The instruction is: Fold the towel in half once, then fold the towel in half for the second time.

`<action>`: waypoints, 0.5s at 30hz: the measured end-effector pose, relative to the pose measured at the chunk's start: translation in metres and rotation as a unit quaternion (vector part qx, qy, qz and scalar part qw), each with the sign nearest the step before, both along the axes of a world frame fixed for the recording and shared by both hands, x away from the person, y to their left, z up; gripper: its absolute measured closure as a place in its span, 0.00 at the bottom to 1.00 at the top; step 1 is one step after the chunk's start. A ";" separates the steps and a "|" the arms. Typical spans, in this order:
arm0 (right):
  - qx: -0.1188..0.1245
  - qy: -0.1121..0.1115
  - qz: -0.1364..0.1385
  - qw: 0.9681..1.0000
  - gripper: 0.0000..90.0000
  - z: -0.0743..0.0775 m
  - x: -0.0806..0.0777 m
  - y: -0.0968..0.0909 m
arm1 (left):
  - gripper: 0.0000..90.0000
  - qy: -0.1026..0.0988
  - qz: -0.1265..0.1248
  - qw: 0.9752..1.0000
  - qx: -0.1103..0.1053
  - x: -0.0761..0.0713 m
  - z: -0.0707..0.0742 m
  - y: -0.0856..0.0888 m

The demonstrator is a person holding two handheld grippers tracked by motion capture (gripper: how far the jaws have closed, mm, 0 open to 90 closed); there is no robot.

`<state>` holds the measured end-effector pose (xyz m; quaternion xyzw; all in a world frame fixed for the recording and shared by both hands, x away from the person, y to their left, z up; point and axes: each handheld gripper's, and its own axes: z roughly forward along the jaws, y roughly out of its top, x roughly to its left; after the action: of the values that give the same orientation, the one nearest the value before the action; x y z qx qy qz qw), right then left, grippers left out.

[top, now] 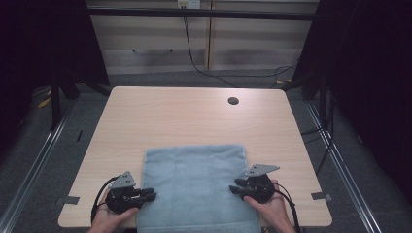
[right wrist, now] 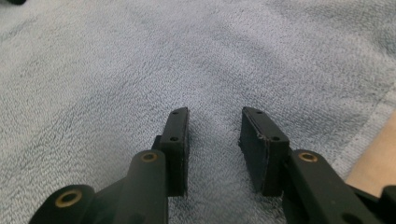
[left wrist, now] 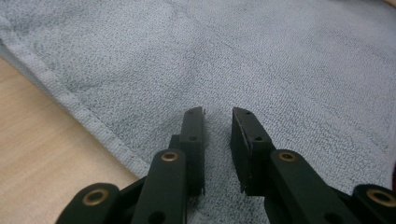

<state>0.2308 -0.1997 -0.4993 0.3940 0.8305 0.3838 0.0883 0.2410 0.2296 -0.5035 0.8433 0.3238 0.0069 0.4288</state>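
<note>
**Both grippers poised at the towel's near corners**

Black jaws of the left gripper (left wrist: 218, 114) stand a little apart over the blue towel (top: 194, 184), nothing pinched between them; the right gripper (right wrist: 215, 114) is likewise spread above the cloth. That towel lies flat on the near half of the table (top: 194, 111), its front edge hanging over the rim. Soft, light and limp, it should sag wherever unsupported, so the hemmed side edges near each gripper look like the best places to pinch.

Recording lab: black curtains (top: 43, 43), rail frame (top: 204, 13), lone table (top: 184, 116).
</note>
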 end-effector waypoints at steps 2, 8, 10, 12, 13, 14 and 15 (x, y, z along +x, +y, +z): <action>-0.004 0.005 0.003 1.000 0.70 0.001 -0.005 0.000 | 0.83 0.002 -0.007 1.000 -0.002 -0.004 0.000 0.001; 0.009 0.012 0.012 1.000 0.65 0.006 -0.009 0.003 | 0.73 -0.005 -0.002 1.000 -0.024 0.001 0.011 0.000; 0.022 0.007 0.007 1.000 0.63 0.010 -0.004 0.000 | 0.71 -0.012 0.009 1.000 -0.027 0.008 0.014 0.000; 0.033 -0.006 -0.003 0.999 0.64 0.016 0.007 -0.006 | 0.70 -0.015 0.017 0.999 -0.027 0.018 0.017 0.000; 0.037 -0.013 -0.012 0.999 0.64 0.019 0.013 -0.009 | 0.70 -0.018 0.021 0.999 -0.024 0.023 0.017 0.001; 0.036 -0.018 -0.020 0.999 0.63 0.022 0.021 -0.012 | 0.70 -0.013 0.028 0.999 -0.026 0.028 0.017 0.002; 0.035 -0.023 -0.029 0.999 0.63 0.025 0.029 -0.015 | 0.69 -0.014 0.035 0.999 -0.024 0.035 0.017 0.004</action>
<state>0.2597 -0.2142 -0.4742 0.4116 0.8026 0.4187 0.1049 0.2759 0.2338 -0.4864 0.8211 0.3470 0.0257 0.4525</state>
